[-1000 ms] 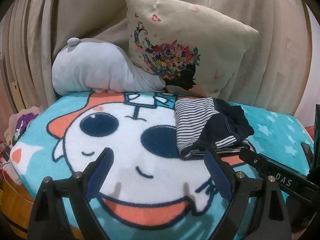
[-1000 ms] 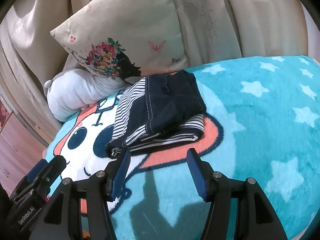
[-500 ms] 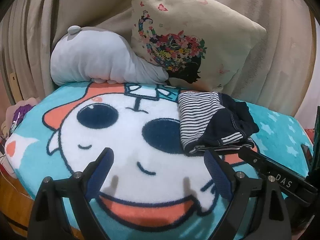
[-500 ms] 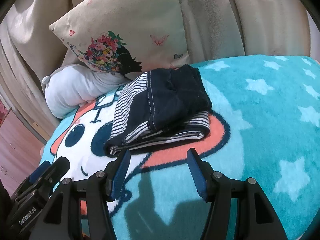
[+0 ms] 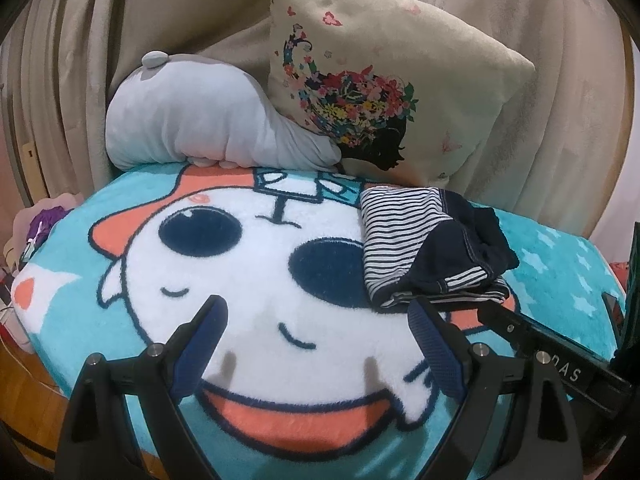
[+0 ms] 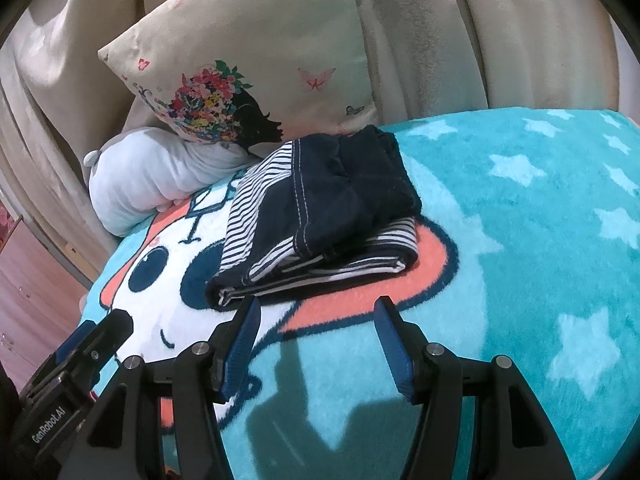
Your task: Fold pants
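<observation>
The pants [image 6: 316,216] lie folded in a neat navy-and-striped bundle on the turquoise cartoon blanket [image 6: 520,240], just in front of the flowered cushion [image 5: 384,92]. A grey plush pillow [image 5: 200,128] sits beside that cushion. The right gripper [image 6: 316,340] hovers just short of the bundle, jaws spread, holding nothing. The left gripper [image 5: 316,344] hangs over the white cartoon face, jaws also wide apart and empty.

Folded pants [image 6: 316,216] lie on blanket [image 6: 540,240], before pillow [image 6: 256,60].
</observation>
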